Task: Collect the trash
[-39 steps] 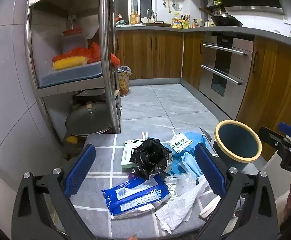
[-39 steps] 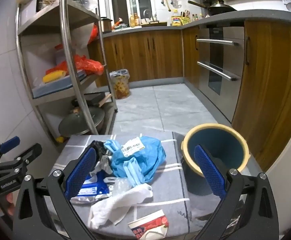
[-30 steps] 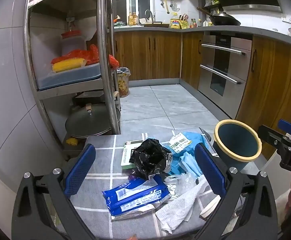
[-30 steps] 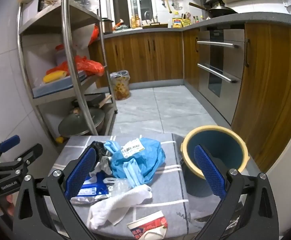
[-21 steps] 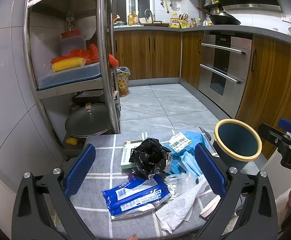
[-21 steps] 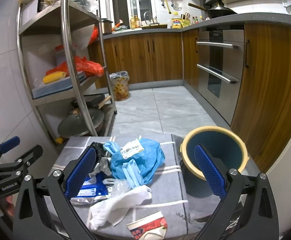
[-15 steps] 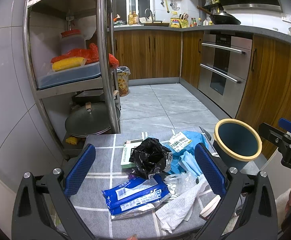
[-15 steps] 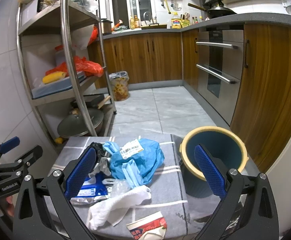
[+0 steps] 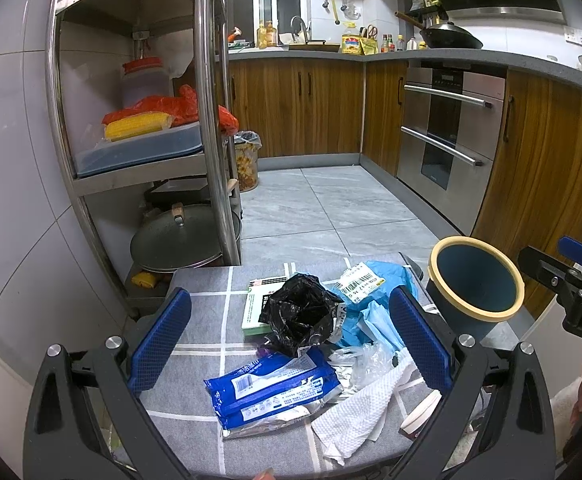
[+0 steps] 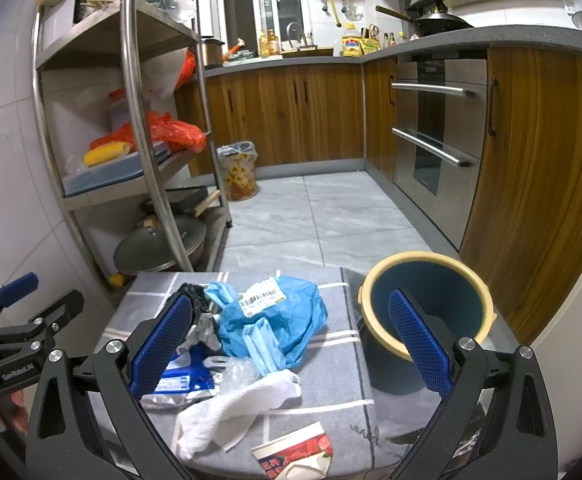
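Observation:
Trash lies in a heap on a small grey checked table (image 9: 207, 300): a crumpled black bag (image 9: 297, 314), a blue plastic bag with a barcode label (image 10: 283, 314), a blue wipes packet (image 9: 269, 388), a white paper towel (image 10: 231, 408), a clear wrapper (image 9: 365, 362), a green-white box (image 9: 257, 304) and a torn red paper cup (image 10: 295, 454). A dark blue bin with a cream rim (image 10: 427, 316) stands at the table's right end. My left gripper (image 9: 291, 340) hovers open above the heap's near side. My right gripper (image 10: 291, 340) hovers open between heap and bin. Both hold nothing.
A steel shelf rack (image 9: 211, 120) with corn, a red bag and a pan lid stands at the left, just beyond the table. Wooden cabinets and an oven (image 9: 443, 140) line the right. A lined waste basket (image 10: 237, 170) sits on the tiled floor.
Both grippers have drifted only slightly; the views barely shift. Nothing on the table has moved and both stay open.

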